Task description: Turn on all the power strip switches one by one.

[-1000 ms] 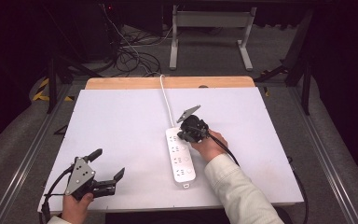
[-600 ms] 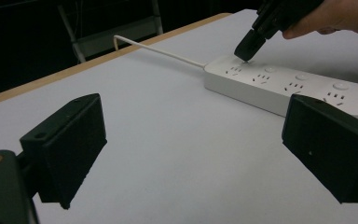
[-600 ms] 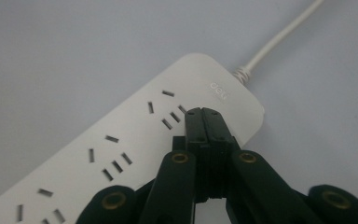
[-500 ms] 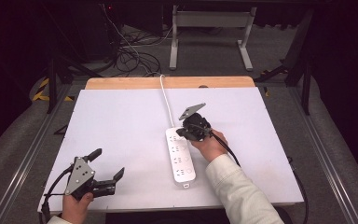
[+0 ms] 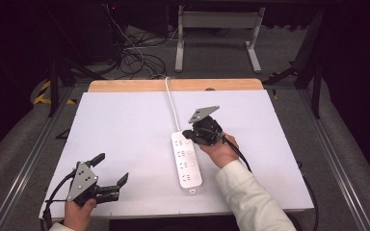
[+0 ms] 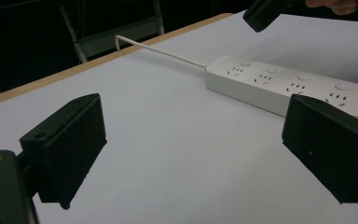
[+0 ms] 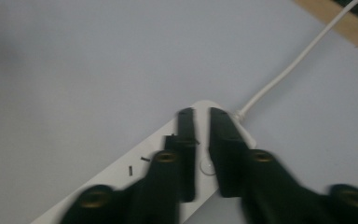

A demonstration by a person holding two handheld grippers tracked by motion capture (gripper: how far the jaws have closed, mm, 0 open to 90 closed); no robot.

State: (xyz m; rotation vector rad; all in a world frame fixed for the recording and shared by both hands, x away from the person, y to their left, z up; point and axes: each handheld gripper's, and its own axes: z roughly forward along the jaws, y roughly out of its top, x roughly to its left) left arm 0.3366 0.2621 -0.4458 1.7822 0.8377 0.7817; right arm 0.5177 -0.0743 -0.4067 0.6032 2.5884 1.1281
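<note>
A white power strip (image 5: 187, 161) lies lengthwise in the middle of the white table (image 5: 125, 125), and its cord (image 5: 170, 103) runs off over the far edge. My right gripper (image 5: 189, 134) points down at the strip's far end; in the right gripper view its jaws (image 7: 201, 114) stand nearly together, nothing between them, just above the strip (image 7: 154, 168) near a round button (image 7: 208, 165). At the front left corner my left gripper (image 5: 111, 168) rests wide open. The left gripper view has its jaws (image 6: 196, 154) spread apart, facing the strip (image 6: 289, 86) and the right gripper (image 6: 265, 11).
A wooden strip (image 5: 125, 85) borders the table's far edge. Beyond it, tangled cables (image 5: 135, 53) and a metal stand (image 5: 217, 29) sit on the floor. Metal rails (image 5: 29, 159) run along both sides of the table.
My right gripper has shifted slightly to the right over the strip's far end. The left gripper has stayed where it was.
</note>
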